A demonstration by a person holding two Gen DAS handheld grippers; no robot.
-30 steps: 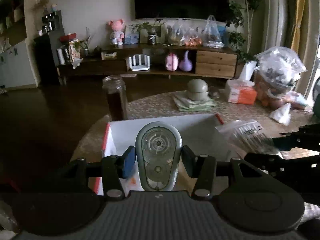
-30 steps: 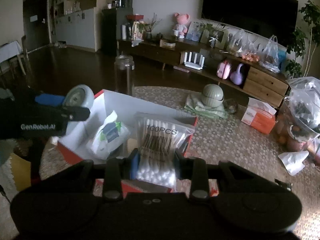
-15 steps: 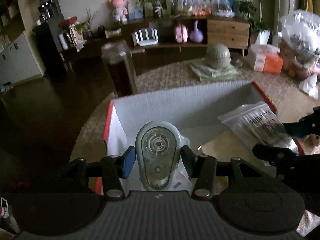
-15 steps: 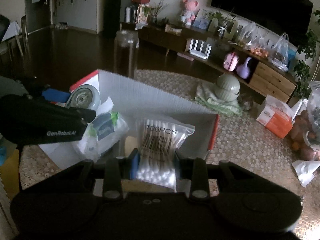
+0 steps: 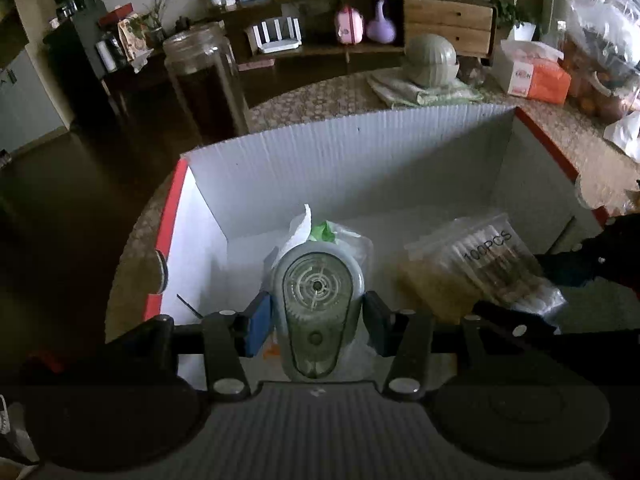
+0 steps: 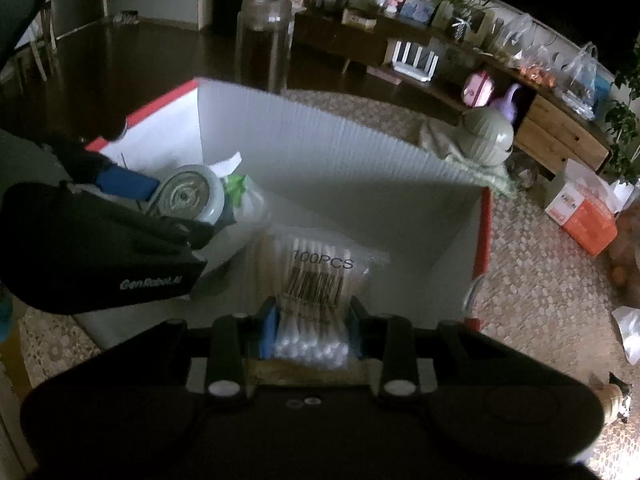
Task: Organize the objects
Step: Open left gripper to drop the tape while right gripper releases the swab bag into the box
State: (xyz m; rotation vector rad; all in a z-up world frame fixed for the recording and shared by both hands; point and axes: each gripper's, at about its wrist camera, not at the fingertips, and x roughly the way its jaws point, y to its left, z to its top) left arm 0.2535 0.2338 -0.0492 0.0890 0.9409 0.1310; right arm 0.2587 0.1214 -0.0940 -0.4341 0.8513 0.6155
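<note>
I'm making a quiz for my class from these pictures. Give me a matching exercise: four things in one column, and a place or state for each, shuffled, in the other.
Things:
1. tape dispenser
2. swab bag
3. glass jar
4. tissue box

Places or states:
A. stands on the table behind the box
B. held in the right gripper
C. held in the left gripper
D. on the table, far right, orange and white

Pairs: 1-C, 2-B, 3-A, 4-D
</note>
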